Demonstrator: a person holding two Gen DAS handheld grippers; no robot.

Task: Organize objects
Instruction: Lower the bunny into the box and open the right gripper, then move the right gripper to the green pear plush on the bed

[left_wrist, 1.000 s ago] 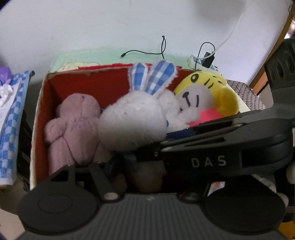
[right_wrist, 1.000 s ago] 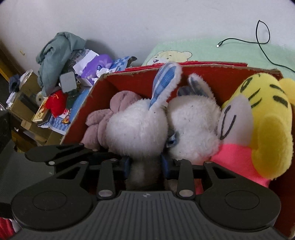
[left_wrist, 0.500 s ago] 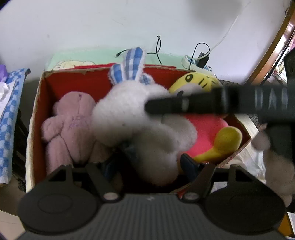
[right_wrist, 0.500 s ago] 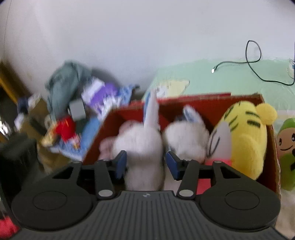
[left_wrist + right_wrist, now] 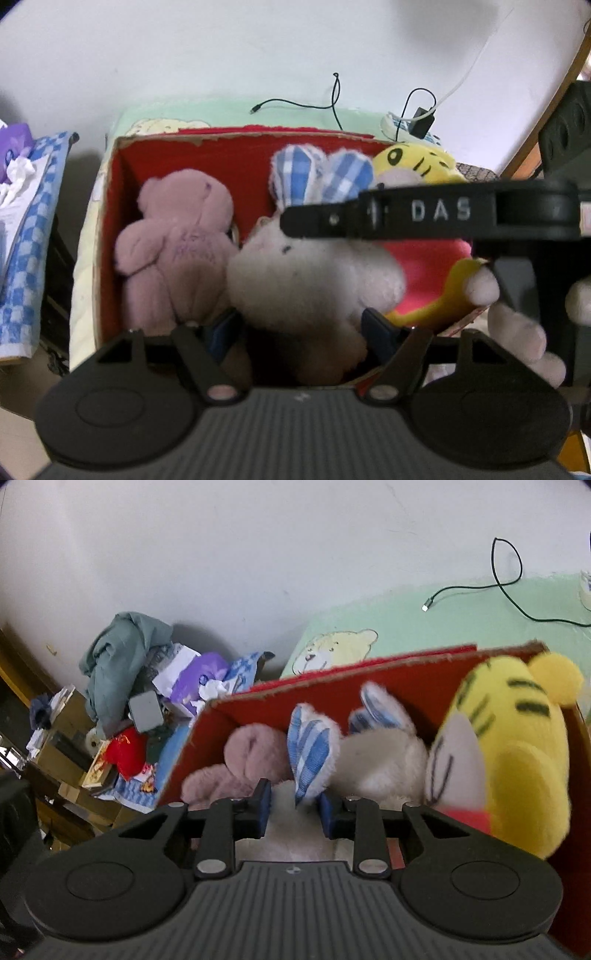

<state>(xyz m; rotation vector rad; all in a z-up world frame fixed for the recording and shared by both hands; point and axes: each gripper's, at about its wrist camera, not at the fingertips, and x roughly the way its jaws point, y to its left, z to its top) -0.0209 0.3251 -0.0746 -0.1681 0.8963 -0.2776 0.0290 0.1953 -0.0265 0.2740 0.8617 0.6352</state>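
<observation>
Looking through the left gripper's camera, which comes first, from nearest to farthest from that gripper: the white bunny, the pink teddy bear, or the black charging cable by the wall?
1. White bunny: between the left gripper fingers, centre.
2. Pink teddy bear: just left of the bunny, inside the red box.
3. Black charging cable: beyond the box, on the green blanket by the wall.

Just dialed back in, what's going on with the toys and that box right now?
Plush toys are being packed into the red cardboard box. A pink teddy, a white bunny with blue checked ears and a yellow tiger sit side by side inside. The left gripper has its fingers open on either side of the bunny's body. The right gripper is open too, fingers either side of one checked ear, not squeezing it. In the left wrist view the right gripper's body crosses over the box.
</observation>
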